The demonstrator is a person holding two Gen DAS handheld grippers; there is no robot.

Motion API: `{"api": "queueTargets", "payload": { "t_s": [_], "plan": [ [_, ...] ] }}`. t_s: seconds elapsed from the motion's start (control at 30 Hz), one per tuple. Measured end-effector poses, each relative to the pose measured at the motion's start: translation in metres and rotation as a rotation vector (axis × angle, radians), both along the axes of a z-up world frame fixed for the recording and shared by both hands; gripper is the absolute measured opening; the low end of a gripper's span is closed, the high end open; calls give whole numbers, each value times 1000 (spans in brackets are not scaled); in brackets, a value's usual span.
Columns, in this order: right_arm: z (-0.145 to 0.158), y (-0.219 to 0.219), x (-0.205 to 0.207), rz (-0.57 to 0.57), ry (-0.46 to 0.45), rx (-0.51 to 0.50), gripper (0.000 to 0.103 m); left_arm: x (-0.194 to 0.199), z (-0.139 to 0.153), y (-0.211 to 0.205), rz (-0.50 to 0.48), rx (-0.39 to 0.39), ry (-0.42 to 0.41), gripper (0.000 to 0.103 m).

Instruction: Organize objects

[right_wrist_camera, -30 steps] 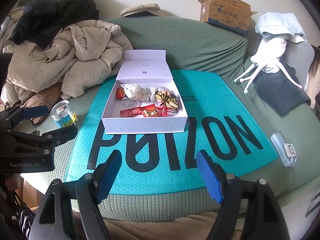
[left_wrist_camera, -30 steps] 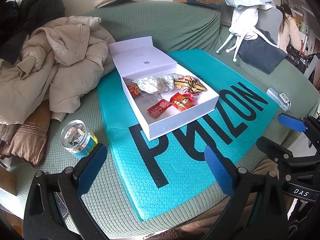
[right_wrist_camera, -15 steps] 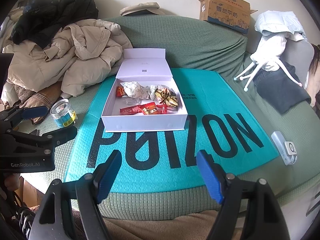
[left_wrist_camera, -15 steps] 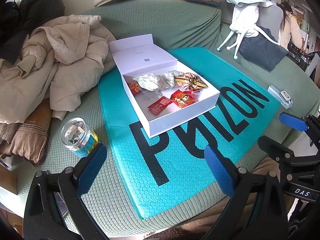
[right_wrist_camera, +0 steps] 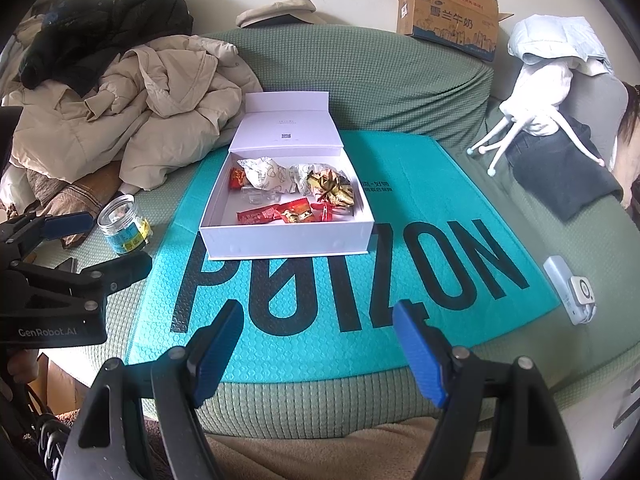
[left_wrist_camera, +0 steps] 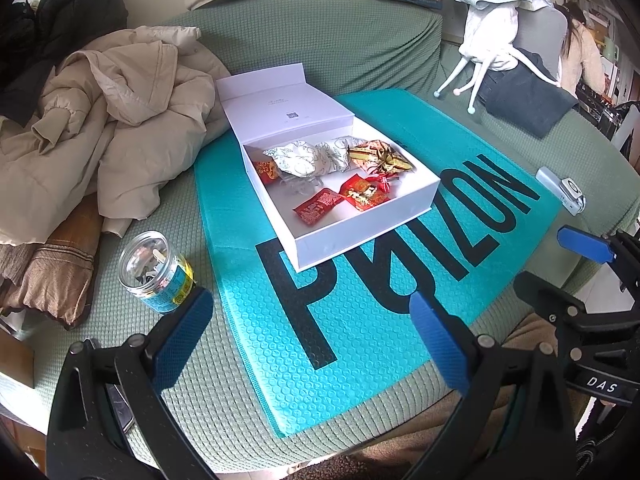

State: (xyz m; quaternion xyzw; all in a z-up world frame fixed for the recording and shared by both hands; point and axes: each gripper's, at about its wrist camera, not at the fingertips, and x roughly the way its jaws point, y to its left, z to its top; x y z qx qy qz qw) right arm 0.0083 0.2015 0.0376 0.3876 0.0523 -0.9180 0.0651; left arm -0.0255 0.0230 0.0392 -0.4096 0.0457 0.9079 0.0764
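A white box (left_wrist_camera: pixel 360 236) (right_wrist_camera: pixel 280 242) with its lid folded back rests on a teal bubble mailer (left_wrist_camera: pixel 360 320) (right_wrist_camera: pixel 320 308) spread over a green sofa. Inside lie red snack packets (left_wrist_camera: pixel 318 208) (right_wrist_camera: pixel 260 215), silver wrappers (left_wrist_camera: pixel 304 158) (right_wrist_camera: pixel 264 172) and a gold-red wrapper (left_wrist_camera: pixel 380 156) (right_wrist_camera: pixel 330 188). A clear jar (left_wrist_camera: pixel 154 272) (right_wrist_camera: pixel 122 228) with a blue-yellow label stands left of the mailer. My left gripper (left_wrist_camera: pixel 308 332) hovers open near the sofa's front edge, just right of the jar. My right gripper (right_wrist_camera: pixel 318 344) hangs open over the mailer's near edge, empty.
Beige and black coats (right_wrist_camera: pixel 140 92) pile up at the left. A cardboard carton (right_wrist_camera: pixel 452 20) sits on the sofa back. A white plush toy (right_wrist_camera: pixel 540 92) lies on dark clothing at the right. A small white device (right_wrist_camera: pixel 572 288) lies right of the mailer. A person (left_wrist_camera: pixel 580 56) sits far right.
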Motion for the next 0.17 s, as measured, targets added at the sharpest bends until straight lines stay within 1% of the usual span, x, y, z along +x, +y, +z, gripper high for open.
{"api": "queueTargets", "payload": {
  "t_s": [0.17],
  "plan": [
    [-2, 2, -2, 0, -7, -4, 78, -2, -5, 4, -12, 12, -14, 99]
  ]
}}
